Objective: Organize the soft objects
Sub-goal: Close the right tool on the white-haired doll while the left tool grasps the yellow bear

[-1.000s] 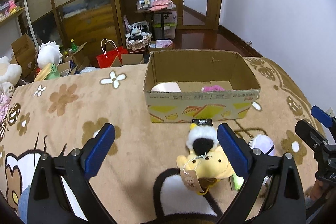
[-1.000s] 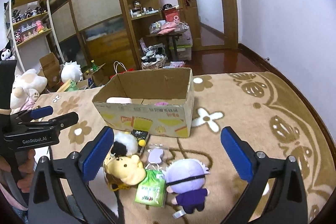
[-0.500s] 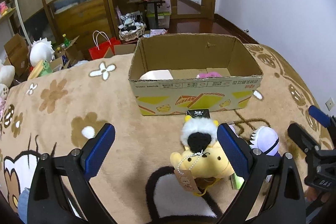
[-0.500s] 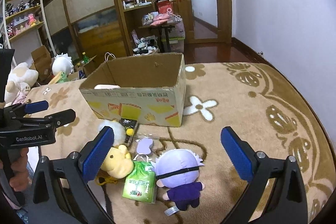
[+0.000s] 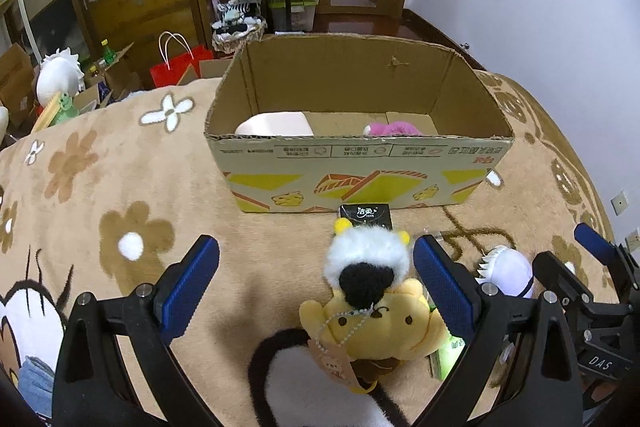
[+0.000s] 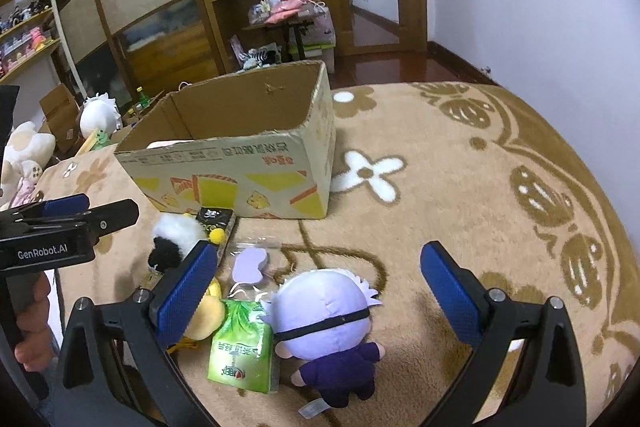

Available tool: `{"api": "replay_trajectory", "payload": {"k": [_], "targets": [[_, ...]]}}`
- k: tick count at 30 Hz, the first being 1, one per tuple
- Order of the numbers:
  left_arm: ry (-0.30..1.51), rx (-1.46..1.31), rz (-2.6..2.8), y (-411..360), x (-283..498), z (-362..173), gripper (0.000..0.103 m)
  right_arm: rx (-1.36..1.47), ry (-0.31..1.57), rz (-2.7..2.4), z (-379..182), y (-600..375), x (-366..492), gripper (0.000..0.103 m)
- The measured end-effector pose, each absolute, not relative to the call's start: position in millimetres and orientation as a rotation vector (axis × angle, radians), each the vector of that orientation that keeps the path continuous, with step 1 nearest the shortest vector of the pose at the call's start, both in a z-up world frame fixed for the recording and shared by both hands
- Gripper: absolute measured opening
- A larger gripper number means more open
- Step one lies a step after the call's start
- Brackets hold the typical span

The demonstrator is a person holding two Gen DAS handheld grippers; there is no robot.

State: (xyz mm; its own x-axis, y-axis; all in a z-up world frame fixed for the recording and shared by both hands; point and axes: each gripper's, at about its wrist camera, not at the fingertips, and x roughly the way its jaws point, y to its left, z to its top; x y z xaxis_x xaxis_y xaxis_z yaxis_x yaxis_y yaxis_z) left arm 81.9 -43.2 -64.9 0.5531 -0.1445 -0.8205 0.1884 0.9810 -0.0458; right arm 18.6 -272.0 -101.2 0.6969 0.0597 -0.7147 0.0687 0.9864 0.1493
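An open cardboard box stands on the brown flowered blanket, holding a pale pink plush and a bright pink one. In front of it lie a yellow bear plush with a white-and-black fluffy toy on top. A white-haired doll in purple lies face down. My left gripper is open, the yellow bear just inside its right finger. My right gripper is open above the doll.
A green tissue pack, a black tissue pack and a lilac item in clear wrap lie among the toys. Shelves, a red bag and more plush toys stand beyond the bed's far edge. A hand holds the left gripper.
Both grippers have moved forward and lower toward the toys and the box, which now look larger. Both stay open; nothing was picked up.
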Motion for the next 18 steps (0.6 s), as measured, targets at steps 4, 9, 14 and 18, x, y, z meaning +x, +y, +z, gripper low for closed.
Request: {"api": "replay_trajectory", "payload": {"k": [4, 9, 14, 18], "targets": [[0.994, 0.053, -0.202, -47, 89, -73, 0.097, 0.178, 0.843, -0.011, -110, -273, 24, 0.103], [1.028, 0.056, -0.221, -52, 95, -82, 0.097, 0.174, 0.894, -0.012, -122, -272, 30, 0.103], [1.065, 0.069, -0.235, -59, 100, -93, 0.097, 0.175, 0.954, -0.015, -135, -271, 36, 0.103], [1.097, 0.074, -0.252, -63, 102, -101, 0.097, 0.196, 0.985, -0.001, -140, -273, 39, 0.103]]}}
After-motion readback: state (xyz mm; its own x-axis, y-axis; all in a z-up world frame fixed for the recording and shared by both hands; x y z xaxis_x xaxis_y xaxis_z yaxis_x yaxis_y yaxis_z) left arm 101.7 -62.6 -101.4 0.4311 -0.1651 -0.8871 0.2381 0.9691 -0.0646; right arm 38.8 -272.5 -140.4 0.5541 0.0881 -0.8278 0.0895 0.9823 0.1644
